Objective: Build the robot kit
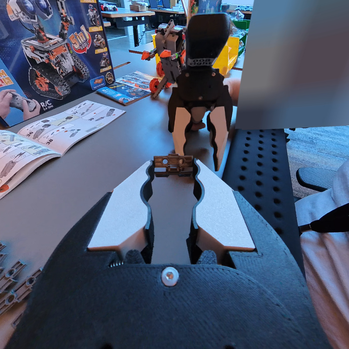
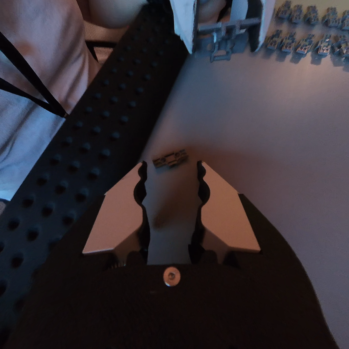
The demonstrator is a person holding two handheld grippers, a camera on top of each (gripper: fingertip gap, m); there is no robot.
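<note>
My left gripper [image 1: 173, 166] is shut on a grey track-link piece [image 1: 172, 165], which spans the gap between its fingertips just above the dark table [image 1: 113, 179]. It also shows at the top of the right wrist view [image 2: 222, 47] with the piece [image 2: 224, 32] in it. My right gripper [image 2: 172, 164] is open and empty, pointing down at the table. A second small grey link [image 2: 170, 160] lies flat on the table just past its fingertips. In the left wrist view the right gripper [image 1: 198, 160] stands right behind the held piece.
A black perforated strip [image 1: 258, 170] runs along the table edge by a person's clothing [image 2: 37, 47]. Rows of several grey links [image 2: 311, 37] lie nearby. An open instruction booklet [image 1: 56, 132], a toy box [image 1: 47, 56], a grey-orange built model [image 1: 170, 54] and a yellow bin [image 1: 228, 54] stand farther back. The left gripper's tips are roughly 10 centimetres from the right gripper's.
</note>
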